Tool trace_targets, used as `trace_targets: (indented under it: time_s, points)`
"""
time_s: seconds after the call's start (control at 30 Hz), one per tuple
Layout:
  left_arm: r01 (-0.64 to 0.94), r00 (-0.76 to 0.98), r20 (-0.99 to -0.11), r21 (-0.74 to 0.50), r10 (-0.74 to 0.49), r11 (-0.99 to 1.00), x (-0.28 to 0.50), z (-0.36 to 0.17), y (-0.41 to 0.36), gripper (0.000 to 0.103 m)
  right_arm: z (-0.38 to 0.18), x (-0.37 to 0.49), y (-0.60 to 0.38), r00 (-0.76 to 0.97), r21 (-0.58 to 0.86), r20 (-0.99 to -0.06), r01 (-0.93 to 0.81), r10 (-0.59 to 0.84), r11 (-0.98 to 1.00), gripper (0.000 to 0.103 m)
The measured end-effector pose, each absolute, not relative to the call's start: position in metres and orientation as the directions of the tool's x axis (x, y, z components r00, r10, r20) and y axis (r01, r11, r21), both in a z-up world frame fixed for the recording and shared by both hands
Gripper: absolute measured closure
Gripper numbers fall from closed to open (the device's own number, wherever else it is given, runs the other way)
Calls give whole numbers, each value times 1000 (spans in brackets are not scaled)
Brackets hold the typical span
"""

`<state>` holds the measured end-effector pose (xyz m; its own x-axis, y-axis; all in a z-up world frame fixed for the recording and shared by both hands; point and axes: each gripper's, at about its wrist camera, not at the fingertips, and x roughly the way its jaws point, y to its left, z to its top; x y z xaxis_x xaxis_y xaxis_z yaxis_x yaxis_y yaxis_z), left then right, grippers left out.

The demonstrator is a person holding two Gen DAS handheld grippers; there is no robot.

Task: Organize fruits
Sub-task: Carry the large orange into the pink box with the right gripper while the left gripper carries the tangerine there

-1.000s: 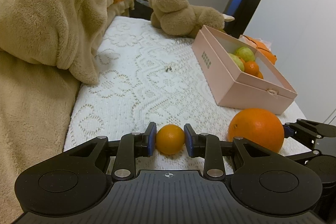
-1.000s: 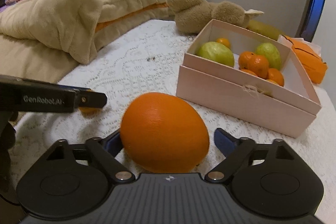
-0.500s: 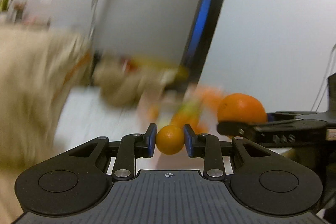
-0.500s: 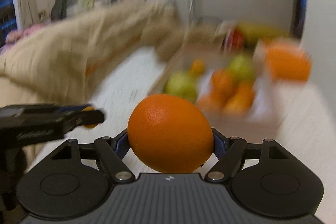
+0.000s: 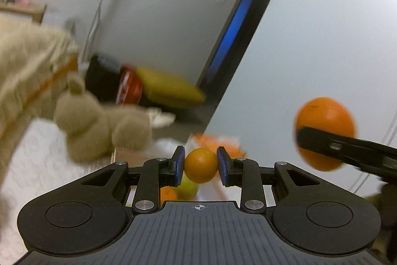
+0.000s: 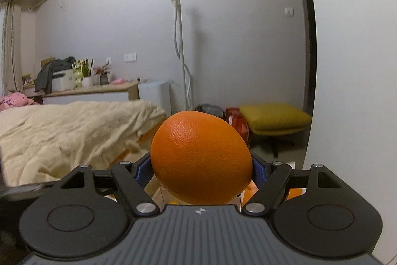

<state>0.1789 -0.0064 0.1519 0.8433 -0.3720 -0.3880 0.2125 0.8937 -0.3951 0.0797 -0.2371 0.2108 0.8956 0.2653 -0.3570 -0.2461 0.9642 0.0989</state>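
Observation:
My left gripper (image 5: 201, 165) is shut on a small orange (image 5: 200, 165), held between its blue pads in the air. Below it, a green fruit (image 5: 188, 188) and an orange fruit (image 5: 168, 194) show through the frame of the gripper; the box around them is mostly hidden. My right gripper (image 6: 202, 165) is shut on a large orange (image 6: 201, 157), which fills the gap between its fingers. In the left wrist view the same large orange (image 5: 325, 116) hangs at the right, with a black right-gripper finger (image 5: 347, 148) across it.
A beige plush toy (image 5: 99, 126) lies on the white lace cover (image 5: 34, 160). A beige blanket (image 6: 69, 135) covers the bed. A mustard cushion seat (image 6: 275, 118), a red object (image 6: 238, 123) and a white floor lamp (image 6: 181, 46) stand by the grey wall.
Both grippers rose from the bed with their oranges; the right one closed on the large orange. The views now tilt up to the wall, and the pink box has dropped almost out of sight.

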Motion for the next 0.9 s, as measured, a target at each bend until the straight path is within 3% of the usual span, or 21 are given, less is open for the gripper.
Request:
trace_targets:
  time_s: [0.13,0.27,0.33,0.53,0.7,0.9]
  points:
    - [231,718,-574,-335,-393,913,213,110,-29,71,186,92,-246,868,131,-421,-229,264,964,26]
    - [271,680,-678,-118,-277,955,215,77,-54,70,168,100,-253,857,131,-449,-215,251,968,26]
    - [254,713,-653,-98,-255,962,209,71,-50,69,162,105,-252,853,131,-461,-208,245,969,26]
    - [237,829,-437,-290,-349,927,175,95,-6,69,151,117,-243,829,128,-504,-205,242,970,26]
    - [193,829,-460,-300,-319,934,138,85,20,69,149,128,-225,812,111,-533,-213,239,971,26]
    - [195,778,-498,-390,-384,900,108,64,37,69,137,166,-182,728,137,-628,-244,274,960,26]
